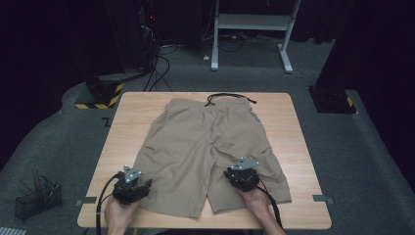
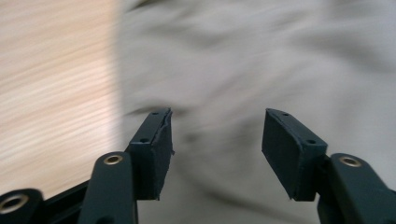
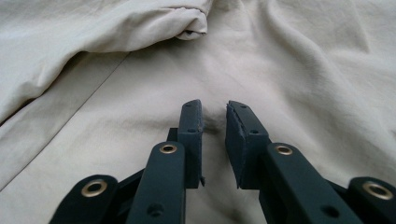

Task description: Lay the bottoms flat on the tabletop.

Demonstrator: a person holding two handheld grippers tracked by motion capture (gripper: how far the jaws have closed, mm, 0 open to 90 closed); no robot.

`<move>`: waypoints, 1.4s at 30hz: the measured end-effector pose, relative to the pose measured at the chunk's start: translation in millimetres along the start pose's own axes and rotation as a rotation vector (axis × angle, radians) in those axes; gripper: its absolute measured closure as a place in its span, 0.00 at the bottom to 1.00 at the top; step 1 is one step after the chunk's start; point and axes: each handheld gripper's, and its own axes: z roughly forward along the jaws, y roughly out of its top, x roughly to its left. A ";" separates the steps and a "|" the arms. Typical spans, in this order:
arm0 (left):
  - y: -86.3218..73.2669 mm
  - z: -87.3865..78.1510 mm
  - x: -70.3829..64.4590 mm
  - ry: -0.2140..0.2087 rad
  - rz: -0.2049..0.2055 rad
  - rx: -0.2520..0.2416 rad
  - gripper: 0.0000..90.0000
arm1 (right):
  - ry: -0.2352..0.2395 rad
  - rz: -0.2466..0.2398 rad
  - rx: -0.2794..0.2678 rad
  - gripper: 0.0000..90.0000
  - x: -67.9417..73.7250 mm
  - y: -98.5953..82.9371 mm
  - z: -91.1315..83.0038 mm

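High view: khaki shorts (image 1: 208, 147) flat, waistband away, legs toward person; left gripper (image 1: 131, 187) spread, right gripper (image 1: 243, 176) nearly closed.

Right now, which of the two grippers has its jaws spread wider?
The left gripper, over the shorts' left leg beside bare table: its jaws stand wide apart. The right gripper's jaws are nearly closed.

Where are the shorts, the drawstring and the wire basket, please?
shorts (image 1: 195, 142), high view, middle of the left leg.
drawstring (image 1: 230, 95), high view, black cord at the waistband.
wire basket (image 1: 38, 199), high view, its front mesh wall.
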 end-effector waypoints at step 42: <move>41.9 61.6 -60.8 -0.250 0.134 -0.107 0.35 | -0.304 0.231 0.031 0.60 -46.7 -63.7 -92.3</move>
